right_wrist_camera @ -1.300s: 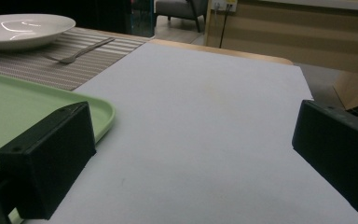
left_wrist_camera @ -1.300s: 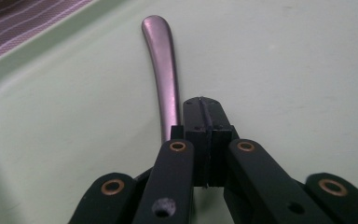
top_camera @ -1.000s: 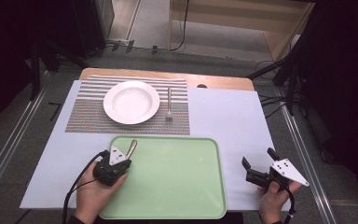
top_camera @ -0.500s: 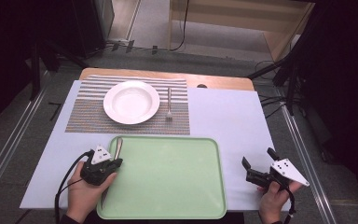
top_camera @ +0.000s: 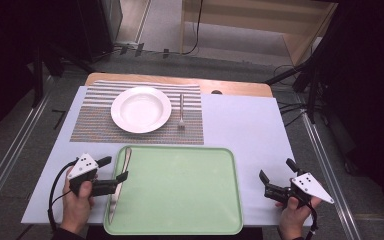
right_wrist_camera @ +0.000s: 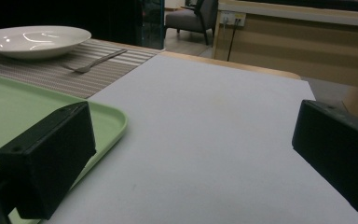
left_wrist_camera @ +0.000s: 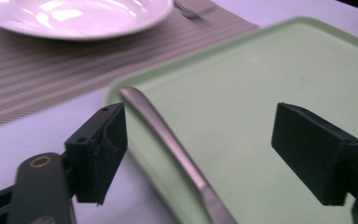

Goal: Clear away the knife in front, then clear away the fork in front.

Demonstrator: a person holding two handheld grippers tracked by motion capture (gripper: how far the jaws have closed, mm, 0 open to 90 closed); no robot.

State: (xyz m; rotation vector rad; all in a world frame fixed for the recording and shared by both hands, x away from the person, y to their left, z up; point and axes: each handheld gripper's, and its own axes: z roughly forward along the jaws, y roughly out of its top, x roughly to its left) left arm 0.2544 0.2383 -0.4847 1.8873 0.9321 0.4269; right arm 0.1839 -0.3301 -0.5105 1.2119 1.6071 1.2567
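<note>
The left gripper (top_camera: 114, 169) sits at the near-left of the table, just beside the left edge of the green tray (top_camera: 180, 220), its jaws spread wide and holding nothing. The knife (top_camera: 118, 182) lies along the tray's left side, running near to far; in the left gripper view the knife (left_wrist_camera: 168, 140) passes between the two jaws, closer to the left one and touching neither. The right gripper (top_camera: 275, 182) hovers over the pale table cover to the right of the tray, released and empty. On the striped placemat (top_camera: 90, 120) at the far side rest a white plate (top_camera: 141, 109) and a fork (top_camera: 181, 111).
</note>
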